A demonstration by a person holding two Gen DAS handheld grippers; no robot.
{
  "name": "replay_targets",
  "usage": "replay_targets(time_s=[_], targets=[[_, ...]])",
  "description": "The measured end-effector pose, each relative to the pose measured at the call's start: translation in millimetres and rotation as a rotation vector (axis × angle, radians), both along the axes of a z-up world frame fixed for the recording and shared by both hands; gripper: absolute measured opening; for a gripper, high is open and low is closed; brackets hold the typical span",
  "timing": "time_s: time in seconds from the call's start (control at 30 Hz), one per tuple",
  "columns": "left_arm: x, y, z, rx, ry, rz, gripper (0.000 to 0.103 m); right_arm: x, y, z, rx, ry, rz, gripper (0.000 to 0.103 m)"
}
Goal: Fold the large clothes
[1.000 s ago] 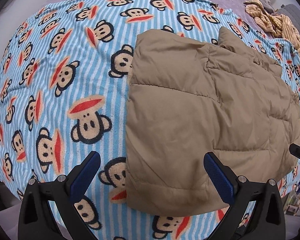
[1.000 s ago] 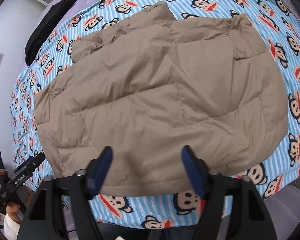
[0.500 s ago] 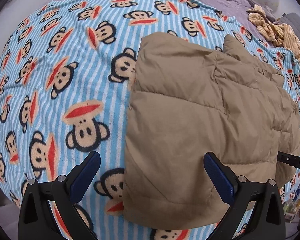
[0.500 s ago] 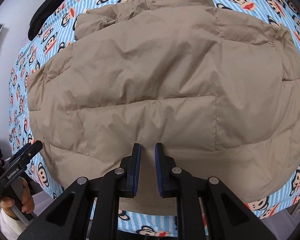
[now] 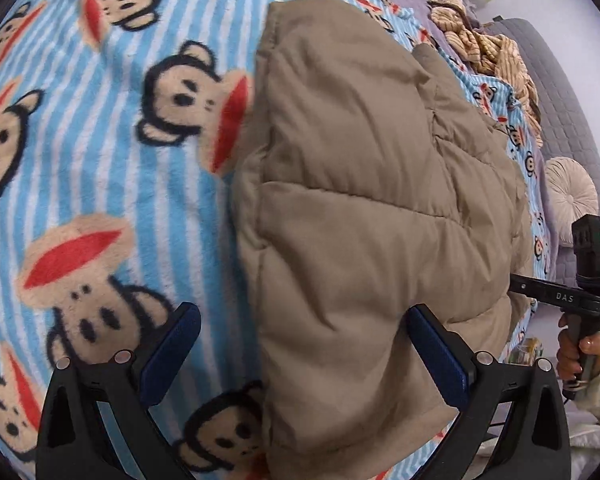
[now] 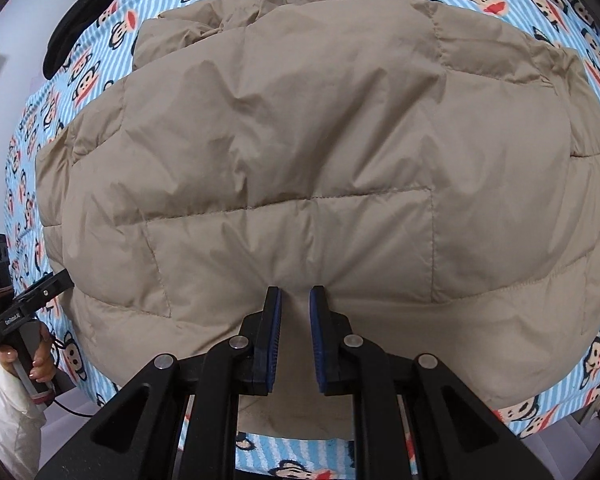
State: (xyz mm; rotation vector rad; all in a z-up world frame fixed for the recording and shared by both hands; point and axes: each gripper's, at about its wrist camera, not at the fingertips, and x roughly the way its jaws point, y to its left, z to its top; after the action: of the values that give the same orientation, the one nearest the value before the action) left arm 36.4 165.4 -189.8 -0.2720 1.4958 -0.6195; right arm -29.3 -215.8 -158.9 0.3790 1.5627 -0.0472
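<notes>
1 tan puffer jacket (image 5: 372, 216) lies flat on 1 blue striped monkey-print blanket (image 5: 100, 184). The left gripper (image 5: 300, 344) holds its jaws wide apart: the left pad stands over bare blanket, the right pad over the jacket, and the jacket's near-left corner sits between the 2 without either pad pressing it. Beyond the right pad, 1 hand (image 5: 576, 352) grips the other tool's handle.

In the right wrist view, 1 hand (image 6: 32, 360) holds the other tool, left of the jaws. The right gripper (image 6: 295, 300) has just been narrowing its jaws; the 2 blue pads pinch a ridge of the jacket's near hem between them, and the jacket spreads ahead of the jaws.
</notes>
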Motion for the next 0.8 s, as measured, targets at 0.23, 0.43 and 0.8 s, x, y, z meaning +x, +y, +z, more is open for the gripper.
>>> replay_targets(time_s=[0.23,0.43,0.8], targets=[[17.7,-54.4,-18.0,-0.079,0.027,-0.128,0.103,5.1,5.7,-5.8,-0.02,0.002,0.025,0.016],[20.2,-43.7,-4.6,-0.198,0.092,-0.084,0.035,9.7,9.5,15.6,-0.011,-0.039,0.086,0.016],[-3.8,-91.7,110.2,-0.22,0.053,-0.078,0.028,29.0,-10.4,-7.7,0.062,-0.192,0.04,0.012]])
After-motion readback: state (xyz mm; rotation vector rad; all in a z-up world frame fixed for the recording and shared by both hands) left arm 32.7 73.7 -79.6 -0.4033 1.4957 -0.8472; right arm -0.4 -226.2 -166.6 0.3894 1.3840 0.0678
